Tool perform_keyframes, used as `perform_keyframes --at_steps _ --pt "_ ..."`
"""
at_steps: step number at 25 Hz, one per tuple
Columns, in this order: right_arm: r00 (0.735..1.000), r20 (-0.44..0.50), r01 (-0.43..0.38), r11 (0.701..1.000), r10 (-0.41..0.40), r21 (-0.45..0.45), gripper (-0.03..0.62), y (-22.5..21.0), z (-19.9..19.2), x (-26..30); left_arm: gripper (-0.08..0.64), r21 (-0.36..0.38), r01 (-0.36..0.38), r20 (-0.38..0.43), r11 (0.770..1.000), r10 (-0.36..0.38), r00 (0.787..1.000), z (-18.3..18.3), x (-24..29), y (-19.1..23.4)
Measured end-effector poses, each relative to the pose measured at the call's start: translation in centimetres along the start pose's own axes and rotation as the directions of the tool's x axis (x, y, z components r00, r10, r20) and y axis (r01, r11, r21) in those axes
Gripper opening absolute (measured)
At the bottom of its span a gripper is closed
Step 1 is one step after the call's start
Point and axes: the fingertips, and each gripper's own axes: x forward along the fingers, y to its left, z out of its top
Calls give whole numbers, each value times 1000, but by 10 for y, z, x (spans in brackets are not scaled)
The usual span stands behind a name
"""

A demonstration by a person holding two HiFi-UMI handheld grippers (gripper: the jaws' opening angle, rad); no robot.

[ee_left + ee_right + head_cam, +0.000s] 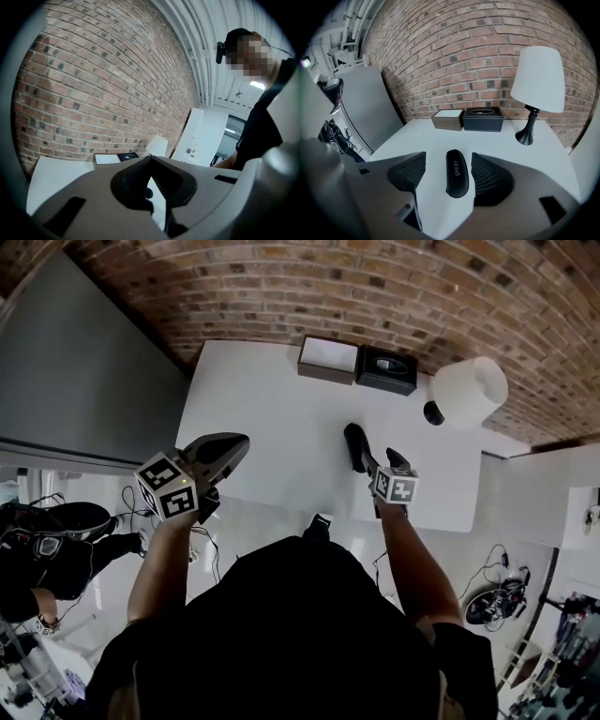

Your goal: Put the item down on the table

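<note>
Head view: your right gripper (382,463) hangs over the white surface (272,409), with the black case (356,446) lying flat just ahead of it; your left gripper (234,444) is held at the near left edge

Left gripper view: its jaws are pressed together on nothing

Right gripper view: the jaws stand apart, clear of the case (457,174), which rests on the surface between them; a lamp (536,84), a brown box (447,118) and a black box (483,118) line the brick wall
</note>
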Motion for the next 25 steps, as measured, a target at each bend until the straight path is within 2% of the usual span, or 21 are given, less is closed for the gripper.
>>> perform_keyframes --at_steps 8,25 --pt "997 77 -17 1000 18 -20 258 22 8 -36 14 22 31 7 999 -32 999 1 -10 -16" --pt "972 229 -31 994 55 -109 199 72 28 -105 14 83 95 73 992 -101 992 -7 -41 -35"
